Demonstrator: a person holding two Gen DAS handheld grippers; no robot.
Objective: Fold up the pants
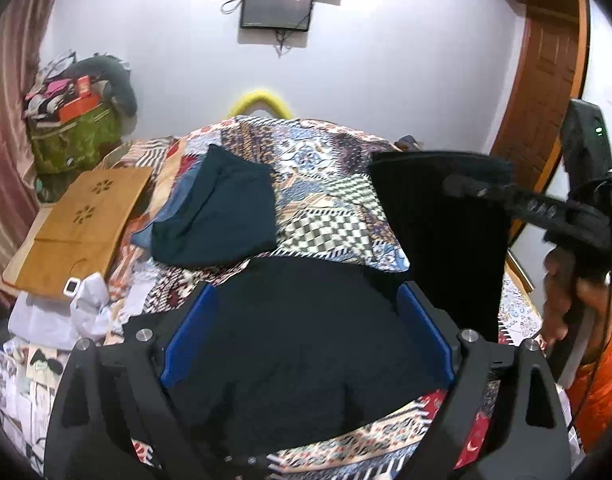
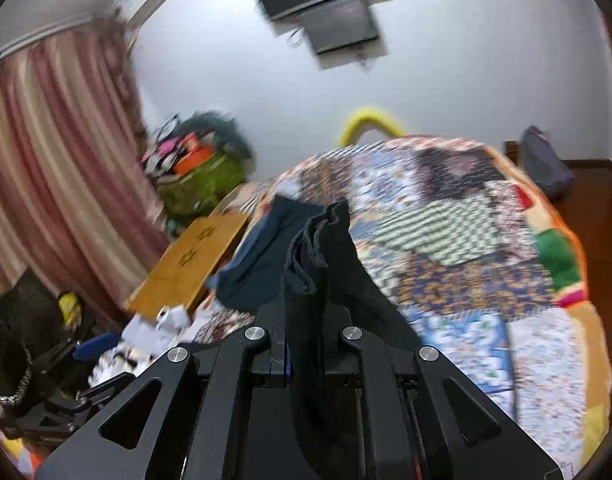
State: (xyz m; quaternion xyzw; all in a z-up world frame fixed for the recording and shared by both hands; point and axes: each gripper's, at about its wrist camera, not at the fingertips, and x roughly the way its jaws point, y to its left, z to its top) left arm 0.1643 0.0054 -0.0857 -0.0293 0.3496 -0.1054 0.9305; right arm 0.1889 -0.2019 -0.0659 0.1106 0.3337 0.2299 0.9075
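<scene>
Black pants point(image 1: 290, 344) lie on a patterned patchwork bedspread point(image 1: 329, 200). My left gripper point(image 1: 306, 292) is open, its blue fingers point(image 1: 190, 328) spread wide over the pants' near part. My right gripper point(image 2: 306, 280) is shut on a bunched edge of the black pants point(image 2: 325, 240) and holds it lifted above the bed. In the left wrist view the right gripper point(image 1: 481, 190) shows at right, with a flat panel of the pants point(image 1: 449, 240) hanging from it.
A folded dark teal garment point(image 1: 222, 216) lies on the bed beyond the pants. A wooden lap tray point(image 1: 82, 232) and crumpled white items point(image 1: 86, 304) sit at left. A green bag point(image 1: 74, 140) with clutter stands by the curtain. A TV hangs on the far wall.
</scene>
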